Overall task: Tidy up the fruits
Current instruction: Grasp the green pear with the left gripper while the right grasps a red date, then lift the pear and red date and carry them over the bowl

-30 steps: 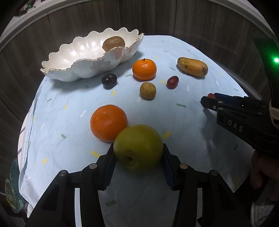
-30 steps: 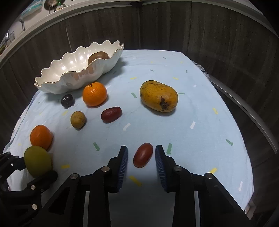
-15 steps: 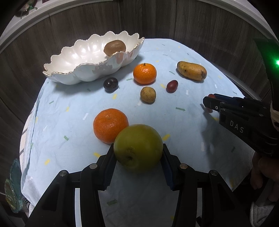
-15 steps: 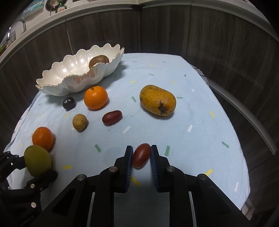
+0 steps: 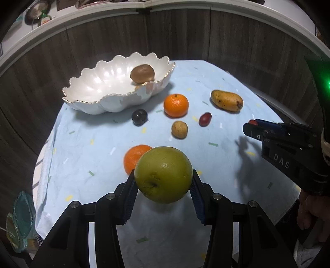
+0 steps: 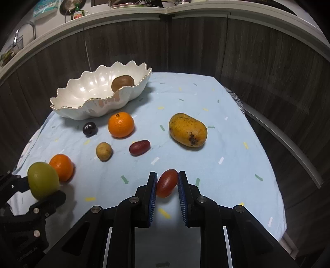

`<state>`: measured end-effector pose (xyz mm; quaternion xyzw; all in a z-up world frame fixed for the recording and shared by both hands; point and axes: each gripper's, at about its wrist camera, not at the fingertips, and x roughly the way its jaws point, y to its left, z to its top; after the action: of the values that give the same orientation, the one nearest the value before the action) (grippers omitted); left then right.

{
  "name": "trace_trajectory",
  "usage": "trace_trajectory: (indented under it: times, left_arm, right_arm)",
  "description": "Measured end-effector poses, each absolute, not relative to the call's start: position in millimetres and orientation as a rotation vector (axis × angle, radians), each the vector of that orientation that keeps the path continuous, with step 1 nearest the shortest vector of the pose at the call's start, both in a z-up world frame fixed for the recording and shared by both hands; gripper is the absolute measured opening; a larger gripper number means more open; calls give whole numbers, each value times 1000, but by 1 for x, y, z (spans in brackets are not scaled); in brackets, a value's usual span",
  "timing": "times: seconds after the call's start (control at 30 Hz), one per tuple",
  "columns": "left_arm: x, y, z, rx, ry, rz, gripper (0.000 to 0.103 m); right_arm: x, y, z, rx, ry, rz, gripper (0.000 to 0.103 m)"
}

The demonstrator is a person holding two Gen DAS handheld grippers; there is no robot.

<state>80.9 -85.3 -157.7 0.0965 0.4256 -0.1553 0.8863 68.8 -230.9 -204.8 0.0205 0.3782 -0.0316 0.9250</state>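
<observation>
My left gripper (image 5: 163, 182) is shut on a green apple (image 5: 163, 174) and holds it above the blue cloth. My right gripper (image 6: 167, 182) is shut on a small red oval fruit (image 6: 166, 183), lifted a little off the cloth. The white scalloped bowl (image 5: 99, 90) stands at the back left with a brown kiwi (image 5: 142, 73) in it. On the cloth lie two oranges (image 6: 121, 124) (image 6: 61, 167), a mango (image 6: 187, 129), a dark plum (image 6: 89, 128), a second red fruit (image 6: 139, 147) and a small tan fruit (image 6: 104, 151).
The table with the blue cloth (image 6: 226, 144) ends near dark wood panel walls at the back and right. A counter with a sink and a bottle (image 6: 77, 14) runs above. A teal object (image 5: 20, 216) sits below the table's left edge.
My right gripper closed on the small red fruit and raised it. My left gripper lifted the green apple higher, away from the near orange. Both views rose above the table.
</observation>
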Motion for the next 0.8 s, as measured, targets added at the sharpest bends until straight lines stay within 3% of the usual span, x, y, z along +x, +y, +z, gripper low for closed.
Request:
trace_trajectory:
  times: [0.8]
  left_arm:
    - [92, -44, -107, 135, 735, -194, 48]
  right_arm:
    - [67, -200, -153, 13, 682, -4, 22]
